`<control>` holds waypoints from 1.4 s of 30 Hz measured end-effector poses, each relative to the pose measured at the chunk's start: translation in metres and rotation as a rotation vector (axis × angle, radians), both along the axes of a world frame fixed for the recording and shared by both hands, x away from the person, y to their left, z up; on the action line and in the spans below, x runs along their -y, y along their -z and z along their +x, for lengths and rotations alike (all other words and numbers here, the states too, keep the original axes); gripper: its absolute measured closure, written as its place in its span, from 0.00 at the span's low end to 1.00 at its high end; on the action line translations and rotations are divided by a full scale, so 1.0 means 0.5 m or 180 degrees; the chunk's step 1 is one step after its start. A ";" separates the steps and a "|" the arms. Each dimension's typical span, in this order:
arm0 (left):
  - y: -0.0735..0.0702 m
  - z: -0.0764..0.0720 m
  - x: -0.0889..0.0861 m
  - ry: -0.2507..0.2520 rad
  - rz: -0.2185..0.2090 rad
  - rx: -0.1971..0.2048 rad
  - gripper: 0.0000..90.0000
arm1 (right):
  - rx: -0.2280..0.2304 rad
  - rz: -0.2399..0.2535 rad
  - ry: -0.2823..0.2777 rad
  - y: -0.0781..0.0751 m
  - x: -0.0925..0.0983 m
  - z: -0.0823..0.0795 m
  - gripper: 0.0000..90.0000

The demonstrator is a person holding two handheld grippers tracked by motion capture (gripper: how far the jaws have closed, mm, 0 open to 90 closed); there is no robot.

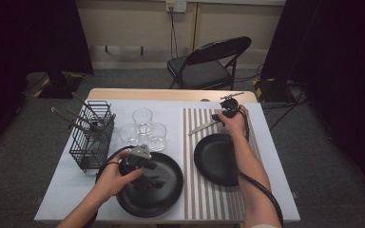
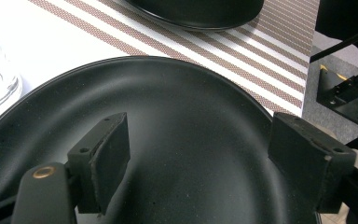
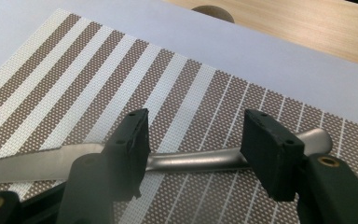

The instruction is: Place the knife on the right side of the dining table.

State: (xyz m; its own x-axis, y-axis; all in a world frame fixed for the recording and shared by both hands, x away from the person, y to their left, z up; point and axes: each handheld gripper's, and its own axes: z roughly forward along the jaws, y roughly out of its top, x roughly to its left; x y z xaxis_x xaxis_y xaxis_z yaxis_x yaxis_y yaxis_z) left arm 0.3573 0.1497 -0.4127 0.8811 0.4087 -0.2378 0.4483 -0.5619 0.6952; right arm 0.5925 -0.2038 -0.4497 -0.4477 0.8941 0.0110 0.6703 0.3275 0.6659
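Two plates: one black plate [image 1: 149,183] is sitting on the white desk [image 1: 66,180] near the front edge, the other black plate [image 1: 216,159] is lying on the striped placemat [image 1: 209,194], looks like a place setting going on
Three glasses: the clear glasses [image 1: 143,129] are clustered just behind the near plate, not being touched right now
Cutlery rack: the black wire rack [image 1: 92,137] at the left is still holding a few utensils [image 1: 71,121], so I'm guessing more pieces are waiting to come out
Knife: the table knife [image 3: 121,161] is lying flat on the placemat, just behind the far plate
Right gripper: the right gripper [image 3: 193,149] is hanging wide open with the knife handle passing between the jaws, not clamping it as far as I can tell
Left gripper: the left gripper [image 2: 198,158] is hovering wide open over the near plate, holding nothing
Progress: I'm reading this as somewhere mid-way, plates and knife are out, rest of the cutlery seems left to do
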 end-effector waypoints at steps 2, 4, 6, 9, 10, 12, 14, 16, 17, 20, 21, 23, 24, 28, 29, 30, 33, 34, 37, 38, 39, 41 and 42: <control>-0.001 0.001 -0.001 -0.0006 0.0005 -0.0004 0.23 | -0.0004 0.0003 -0.0001 0.002 0.000 0.007 0.47; -0.003 0.002 -0.001 0.0011 0.0010 -0.0010 0.23 | 0.0006 0.0003 0.0006 0.004 -0.001 0.011 0.47; -0.004 0.002 -0.001 0.0026 0.0033 -0.0007 0.23 | -0.0008 0.0003 0.0012 0.005 -0.003 0.015 0.47; -0.004 0.001 -0.001 0.0032 0.0029 -0.0009 0.23 | -0.0009 -0.0036 -0.0026 0.008 -0.007 0.022 0.47; -0.004 0.001 -0.001 0.0029 0.0012 -0.0010 0.23 | -0.0030 -0.0053 -0.0019 0.009 -0.009 0.024 0.47; -0.004 0.000 0.000 0.0017 -0.0016 -0.0002 0.23 | -0.0048 -0.0048 -0.0021 0.013 -0.012 0.029 0.47; -0.005 0.000 0.000 0.0022 -0.0021 -0.0002 0.23 | -0.0078 -0.0105 -0.0041 0.017 -0.015 0.033 0.48; -0.005 0.001 -0.001 0.0028 -0.0008 0.0009 0.23 | -0.0115 -0.0161 -0.0075 0.020 -0.018 0.036 0.49; -0.005 0.001 -0.002 0.0026 -0.0010 0.0007 0.23 | -0.0114 -0.0177 -0.0078 0.021 -0.019 0.037 0.49; -0.005 0.001 -0.004 0.0002 -0.0014 0.0004 0.23 | -0.0124 -0.0175 -0.0070 0.022 -0.017 0.039 0.49; -0.006 0.001 -0.004 0.0004 -0.0005 0.0001 0.23 | -0.0137 -0.0150 -0.0063 0.022 -0.016 0.039 0.48; -0.005 0.002 -0.004 0.0001 -0.0021 0.0003 0.23 | -0.0150 -0.0123 -0.0055 0.022 -0.015 0.040 0.49; -0.004 0.002 -0.004 -0.0004 -0.0026 0.0003 0.23 | -0.0156 -0.0123 -0.0064 0.022 -0.013 0.041 0.49; -0.007 0.002 -0.005 0.0009 -0.0002 0.0008 0.23 | -0.0207 -0.0105 -0.0039 0.019 -0.010 0.039 0.51; -0.007 0.002 -0.005 0.0009 -0.0011 0.0009 0.23 | -0.0217 -0.0103 -0.0049 0.018 -0.008 0.038 0.51; -0.008 0.001 -0.005 0.0006 -0.0001 0.0012 0.23 | -0.0238 -0.0126 -0.0044 0.017 -0.006 0.037 0.52; -0.007 0.001 -0.005 -0.0004 -0.0027 0.0014 0.23 | -0.0276 -0.0101 -0.0029 0.015 0.000 0.034 0.52; -0.007 0.000 -0.006 -0.0006 -0.0028 0.0012 0.23 | -0.0276 -0.0097 -0.0027 0.015 0.003 0.032 0.52; -0.007 0.001 -0.006 -0.0011 -0.0006 0.0012 0.23 | -0.0280 -0.0041 0.0001 0.014 0.008 0.027 0.52; -0.007 0.001 -0.006 -0.0021 -0.0004 0.0016 0.23 | -0.0274 -0.0035 0.0004 0.015 0.010 0.025 0.52; -0.005 0.001 -0.006 -0.0030 -0.0025 0.0012 0.23 | -0.0280 -0.0017 0.0024 0.015 0.011 0.022 0.52; -0.004 0.001 -0.005 -0.0019 -0.0018 0.0011 0.23 | -0.0259 -0.0009 0.0036 0.016 0.013 0.018 0.52; -0.003 0.001 -0.005 -0.0023 -0.0020 0.0010 0.23 | -0.0237 -0.0010 0.0037 0.017 0.014 0.016 0.52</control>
State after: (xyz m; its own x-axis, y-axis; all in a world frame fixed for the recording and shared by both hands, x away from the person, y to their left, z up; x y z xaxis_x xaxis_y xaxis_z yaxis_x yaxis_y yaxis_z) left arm 0.3576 0.1522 -0.4111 0.8789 0.4135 -0.2376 0.4501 -0.5543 0.7001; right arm 0.6007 -0.2109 -0.4582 -0.4353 0.8993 0.0411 0.7217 0.3213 0.6132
